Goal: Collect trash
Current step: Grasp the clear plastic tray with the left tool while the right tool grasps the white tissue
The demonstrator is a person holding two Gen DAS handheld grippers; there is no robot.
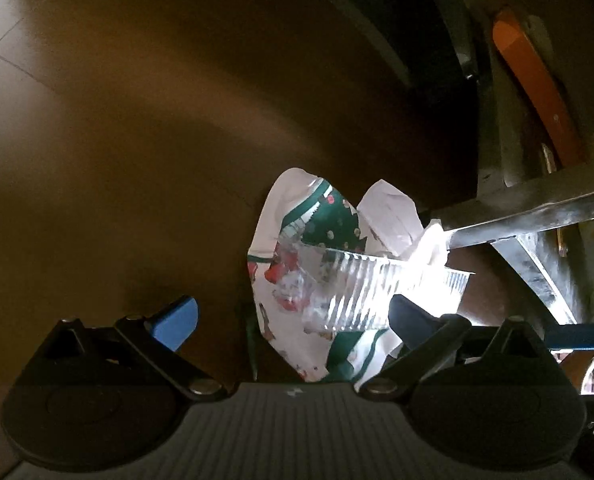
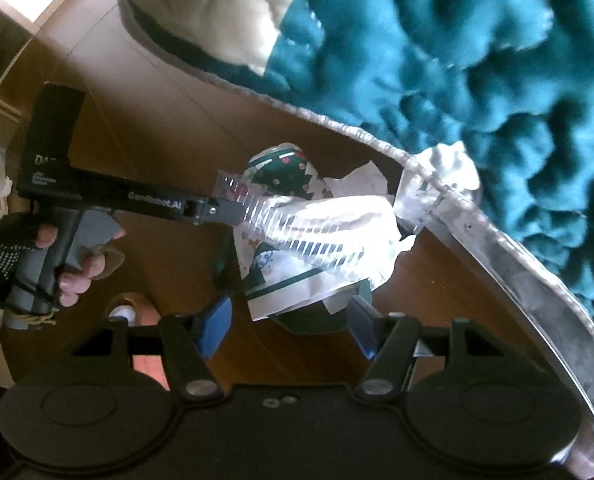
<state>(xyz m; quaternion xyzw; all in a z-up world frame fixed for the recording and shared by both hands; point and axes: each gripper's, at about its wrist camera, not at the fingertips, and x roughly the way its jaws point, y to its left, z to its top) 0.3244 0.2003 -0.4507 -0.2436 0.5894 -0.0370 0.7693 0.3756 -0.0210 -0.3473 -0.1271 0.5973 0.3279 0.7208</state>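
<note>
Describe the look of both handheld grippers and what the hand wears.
Both grippers have black linkages, blue finger pads and round black discs. The left gripper is a black pistol-shaped unit with white lettering and a grey handle. The hand wears a dark fingerless glove with pale dots.

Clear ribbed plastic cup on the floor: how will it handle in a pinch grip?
The clear ribbed cup looks thin-walled, so it probably flexes or crackles under the pads. Lying on its side on the printed paper wrapper, it may roll or skid if nudged. Probably very light, so it may shift before the open right gripper closes.
</note>
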